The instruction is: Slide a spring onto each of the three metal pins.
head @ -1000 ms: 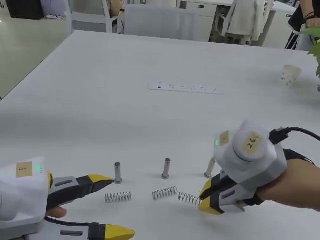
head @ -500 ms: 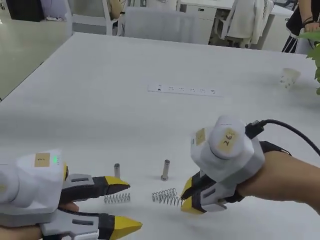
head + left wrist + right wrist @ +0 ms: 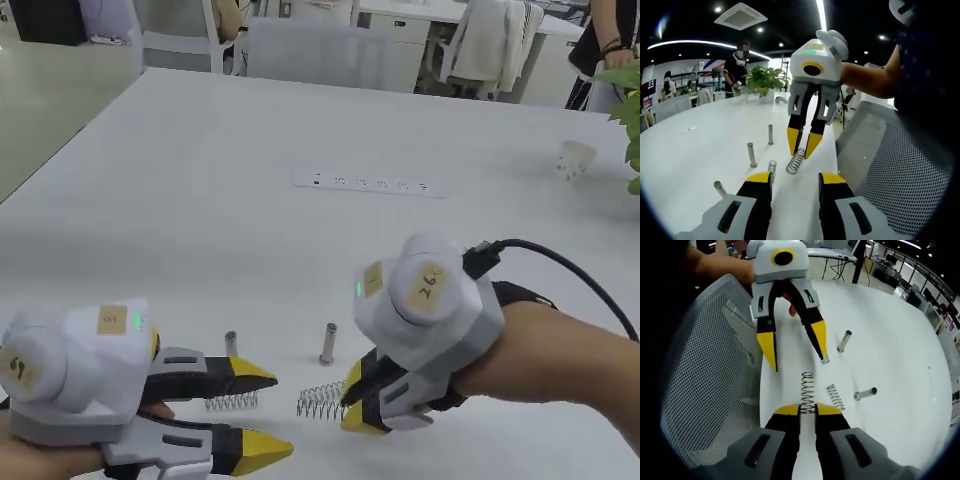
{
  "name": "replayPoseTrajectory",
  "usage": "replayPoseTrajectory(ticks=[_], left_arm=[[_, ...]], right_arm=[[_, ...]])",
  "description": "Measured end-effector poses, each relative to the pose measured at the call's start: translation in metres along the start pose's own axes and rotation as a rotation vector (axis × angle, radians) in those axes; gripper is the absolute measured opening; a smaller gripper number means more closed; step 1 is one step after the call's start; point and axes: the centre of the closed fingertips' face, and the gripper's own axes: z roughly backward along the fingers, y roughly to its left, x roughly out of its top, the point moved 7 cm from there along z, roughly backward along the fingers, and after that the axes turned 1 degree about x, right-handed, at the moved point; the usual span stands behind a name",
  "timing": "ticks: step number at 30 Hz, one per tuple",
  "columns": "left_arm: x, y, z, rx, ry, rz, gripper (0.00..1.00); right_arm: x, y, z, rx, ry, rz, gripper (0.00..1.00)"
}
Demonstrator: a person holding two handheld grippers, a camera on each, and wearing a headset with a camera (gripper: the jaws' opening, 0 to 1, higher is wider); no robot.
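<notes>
Yellow-tipped and spread wide, the left gripper (image 3: 258,412) holds nothing. A second ago its far tip sat left of the left pin (image 3: 231,343); now it reaches past that pin to the right. The left spring (image 3: 232,402), a thin coil of bright wire with open turns, lies flat on the white table (image 3: 300,250) just in front of that pin, and in the head view it falls between the open jaws. The middle pin (image 3: 328,343), a short grey metal cylinder, stands upright and bare. The held spring (image 3: 320,400), the same fine wire coil, sticks out leftward along the table toward the left gripper, with one end pinched between the nearly closed jaws of the right gripper (image 3: 352,402). That gripper was down by the right pin (image 3: 770,134) a second ago and has slid left, so it now sits just right of the middle pin and covers the right pin in the head view. The third spring (image 3: 835,396) lies on the table just beside the held one, on the pins' side.
</notes>
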Motion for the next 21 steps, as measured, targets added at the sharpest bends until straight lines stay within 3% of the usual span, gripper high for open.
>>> replayPoseTrajectory(ticks=[21], left_arm=[[-0.001,-0.003,-0.005,-0.041,0.005,-0.055,0.15]], right_arm=[[0.014,0.007,-0.003,0.027,0.013,0.064,0.08]])
